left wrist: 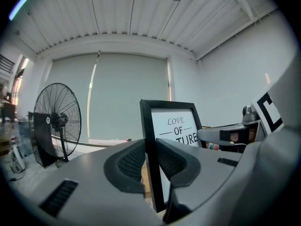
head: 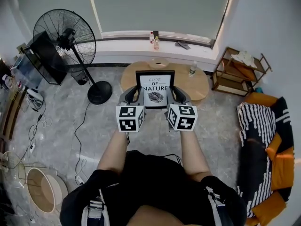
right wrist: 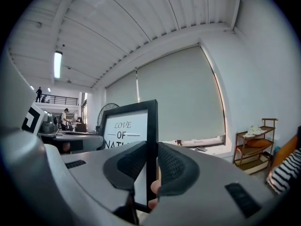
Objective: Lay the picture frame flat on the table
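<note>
A black picture frame (head: 155,89) with a white print reading "LOVE OF NATURE" and a leaf stands upright, facing me, over the near edge of a round wooden table (head: 202,86). My left gripper (head: 133,94) is shut on its left border and my right gripper (head: 175,94) on its right border. In the left gripper view the dark pads of the left gripper (left wrist: 151,159) press both sides of the picture frame's (left wrist: 174,126) black edge. The right gripper view shows the right gripper (right wrist: 151,166) clamping the picture frame's (right wrist: 127,126) other edge the same way.
On the table's far side sit a small bottle (head: 192,69) and a round wooden object (head: 159,62). A black standing fan (head: 66,39) is at the left, a wooden shelf (head: 240,69) and an orange sofa with a striped cover (head: 263,126) at the right.
</note>
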The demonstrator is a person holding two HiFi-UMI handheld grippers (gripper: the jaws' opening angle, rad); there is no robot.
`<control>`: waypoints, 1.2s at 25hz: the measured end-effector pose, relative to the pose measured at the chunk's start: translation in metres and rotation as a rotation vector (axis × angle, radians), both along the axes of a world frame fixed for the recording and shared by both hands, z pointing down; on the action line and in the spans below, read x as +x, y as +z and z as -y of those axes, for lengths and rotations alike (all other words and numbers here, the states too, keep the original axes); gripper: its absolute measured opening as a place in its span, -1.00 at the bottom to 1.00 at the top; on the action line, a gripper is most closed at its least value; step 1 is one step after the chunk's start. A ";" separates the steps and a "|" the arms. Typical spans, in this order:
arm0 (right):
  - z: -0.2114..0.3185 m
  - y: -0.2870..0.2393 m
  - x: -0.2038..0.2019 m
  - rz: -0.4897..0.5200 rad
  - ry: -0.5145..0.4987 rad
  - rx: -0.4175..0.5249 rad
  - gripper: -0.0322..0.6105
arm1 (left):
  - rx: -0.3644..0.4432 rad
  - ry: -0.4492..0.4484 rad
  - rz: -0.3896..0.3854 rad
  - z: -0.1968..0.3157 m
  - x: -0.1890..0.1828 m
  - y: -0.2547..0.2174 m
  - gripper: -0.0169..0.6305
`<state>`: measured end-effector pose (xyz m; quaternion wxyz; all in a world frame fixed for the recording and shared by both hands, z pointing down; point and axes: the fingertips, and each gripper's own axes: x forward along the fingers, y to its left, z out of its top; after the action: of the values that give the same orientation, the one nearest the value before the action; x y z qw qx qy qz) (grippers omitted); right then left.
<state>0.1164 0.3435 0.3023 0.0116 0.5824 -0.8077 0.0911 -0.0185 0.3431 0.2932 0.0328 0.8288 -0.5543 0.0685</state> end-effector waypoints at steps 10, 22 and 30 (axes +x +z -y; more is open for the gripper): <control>0.049 0.024 -0.004 -0.008 0.014 -0.005 -0.63 | -0.017 0.014 -0.018 0.050 -0.005 0.027 -0.68; 0.255 0.042 -0.047 -0.044 0.064 -0.054 -0.63 | -0.062 0.078 -0.038 0.266 -0.047 0.047 -0.68; 0.450 0.031 -0.063 -0.043 0.137 -0.079 -0.63 | -0.089 0.157 -0.030 0.471 -0.061 0.035 -0.68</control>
<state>0.0538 -0.1061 0.3336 0.0458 0.6373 -0.7612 0.1111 -0.0795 -0.1274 0.3284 0.0723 0.8684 -0.4835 0.0828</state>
